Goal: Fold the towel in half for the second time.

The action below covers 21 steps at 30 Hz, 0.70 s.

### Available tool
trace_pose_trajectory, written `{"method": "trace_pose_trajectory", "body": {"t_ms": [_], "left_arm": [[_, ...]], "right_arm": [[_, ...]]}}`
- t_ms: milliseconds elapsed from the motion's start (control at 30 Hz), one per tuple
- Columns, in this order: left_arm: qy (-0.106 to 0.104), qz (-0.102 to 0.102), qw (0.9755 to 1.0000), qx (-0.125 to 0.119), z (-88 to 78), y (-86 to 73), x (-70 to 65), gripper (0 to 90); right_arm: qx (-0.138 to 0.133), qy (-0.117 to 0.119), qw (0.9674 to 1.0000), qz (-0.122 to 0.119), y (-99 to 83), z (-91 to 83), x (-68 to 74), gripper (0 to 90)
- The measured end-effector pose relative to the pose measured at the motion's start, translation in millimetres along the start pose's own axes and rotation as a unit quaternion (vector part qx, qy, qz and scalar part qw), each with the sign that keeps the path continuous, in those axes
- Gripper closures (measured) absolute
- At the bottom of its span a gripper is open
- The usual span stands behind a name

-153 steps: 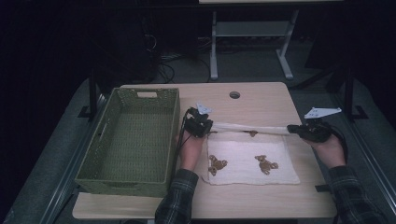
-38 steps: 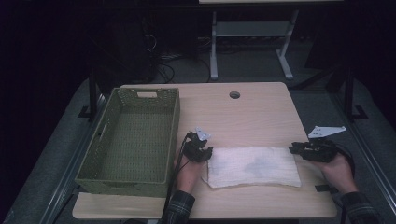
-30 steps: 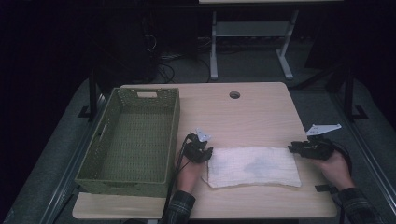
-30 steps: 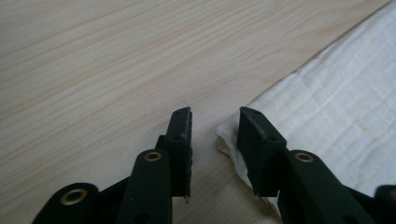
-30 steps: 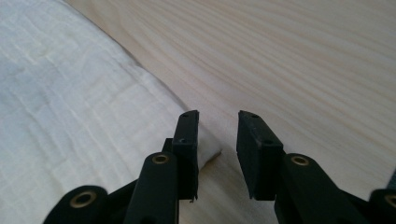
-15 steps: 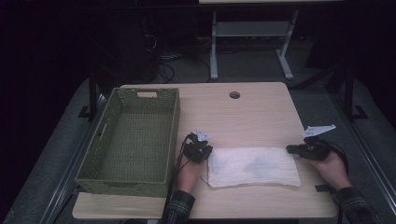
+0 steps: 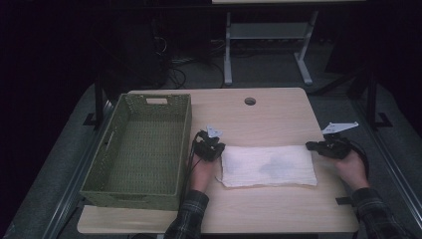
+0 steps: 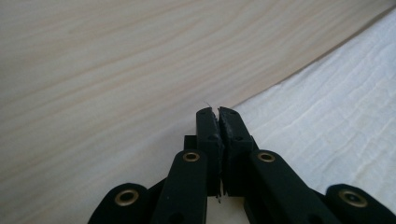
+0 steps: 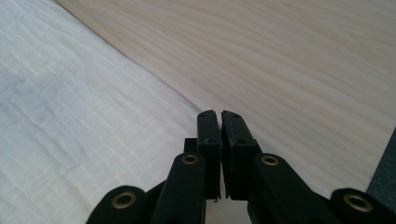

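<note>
We're looking at both tongs sitting at opposite short ends of the folded white cloth [image 7: 268, 166]. Left gripper [image 8: 217, 113]: jaws are pressed together, having just been closing; in its own view the tips are meeting right at the cloth's corner edge, and we can't tell whether any fabric is pinched between them. Right gripper [image 9: 218, 115]: same story, jaws just closed and now pressed together, tips sitting at the cloth's edge where it meets the bare table [image 9: 303, 56]; a pinch on fabric isn't confirmable there either. In the high view the left gripper [image 7: 209, 148] is touching the cloth's left end, and the right gripper [image 7: 326, 147] is sitting at its right end. The cloth is lying flat between the two, with faint dark shapes showing through it. The green woven basket [image 7: 175, 149] is sitting just left of the left gripper. We're reading no brands, labels or writing anywhere.
</note>
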<state>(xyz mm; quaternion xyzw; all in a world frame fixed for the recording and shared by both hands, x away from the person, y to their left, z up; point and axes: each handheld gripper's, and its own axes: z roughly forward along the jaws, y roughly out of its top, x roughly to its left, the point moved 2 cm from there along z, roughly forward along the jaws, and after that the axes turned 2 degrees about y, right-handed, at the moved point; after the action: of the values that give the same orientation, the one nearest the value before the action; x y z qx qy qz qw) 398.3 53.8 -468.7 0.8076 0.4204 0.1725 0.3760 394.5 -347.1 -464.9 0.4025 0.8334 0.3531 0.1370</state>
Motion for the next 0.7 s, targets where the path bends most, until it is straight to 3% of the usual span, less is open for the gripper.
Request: {"method": "trace_pose_trajectory", "body": {"t_ms": [167,367,700], "left_arm": [[-0.001,0.001,0.9999,-0.015,-7.8,4.2,-0.1,87.5],[-0.005,0.008,0.9995,-0.030,-21.1,-0.1,-5.8,87.6],[-0.004,0.021,0.9989,-0.042,-41.5,-6.8,-20.5,87.6]], "right_arm": [[-0.013,-0.003,0.9999,-0.006,3.6,-4.1,0.8,86.5],[-0.030,0.004,0.9994,-0.017,-2.1,-20.9,7.6,86.5],[-0.024,0.011,0.9993,-0.028,-16.1,-34.7,24.8,86.5]]}}
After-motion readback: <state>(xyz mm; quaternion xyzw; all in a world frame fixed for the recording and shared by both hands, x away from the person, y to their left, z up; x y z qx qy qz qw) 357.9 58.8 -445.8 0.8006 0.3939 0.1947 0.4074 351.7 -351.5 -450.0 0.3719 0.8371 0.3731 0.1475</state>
